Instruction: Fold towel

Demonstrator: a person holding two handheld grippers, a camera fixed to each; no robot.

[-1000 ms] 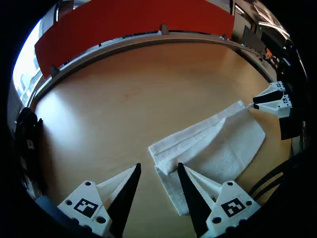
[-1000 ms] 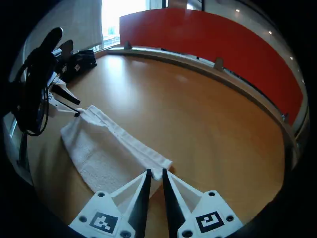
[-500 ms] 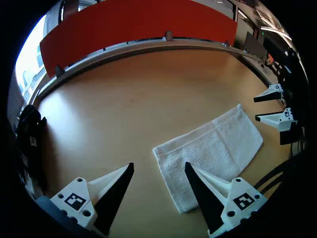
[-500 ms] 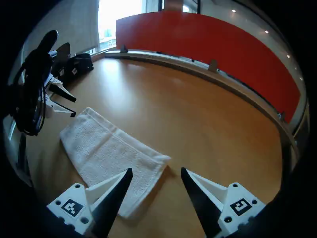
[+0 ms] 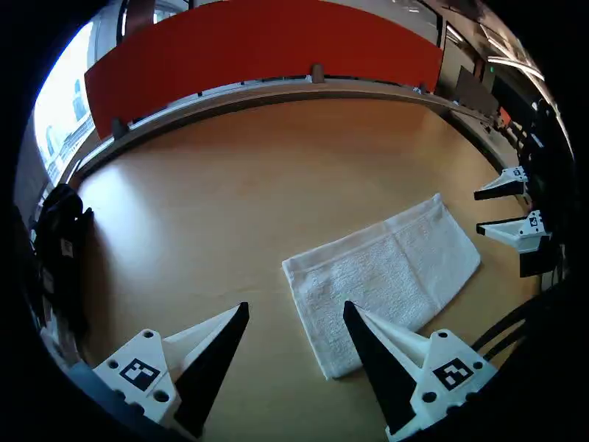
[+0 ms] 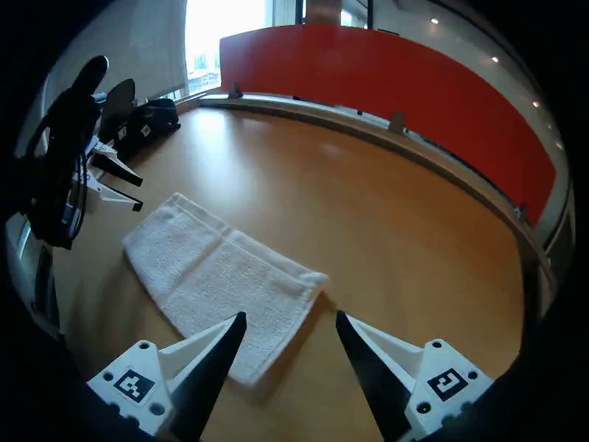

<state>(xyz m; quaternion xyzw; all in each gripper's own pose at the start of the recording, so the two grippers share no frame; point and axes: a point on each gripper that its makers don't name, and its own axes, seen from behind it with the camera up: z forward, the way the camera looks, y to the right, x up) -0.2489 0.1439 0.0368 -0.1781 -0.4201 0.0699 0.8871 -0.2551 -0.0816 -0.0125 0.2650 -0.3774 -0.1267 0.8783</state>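
The left hand-held gripper (image 5: 294, 304) stands open at the bottom of the left gripper view, fingers spread wide and holding nothing. Its right finger hangs over the near end of the towel (image 5: 383, 269). The right hand-held gripper (image 6: 290, 314) is also open and empty at the bottom of the right gripper view, poised above the towel's opposite end.

The towel lies flat on the bench (image 5: 221, 191) as a neat rectangle, in the lower right of the left gripper view and the lower left of the right gripper view. A line along its far edge suggests a doubled layer, though the weave is too soft to be sure. By that sign, one fold looks done, and a further halving may remain.
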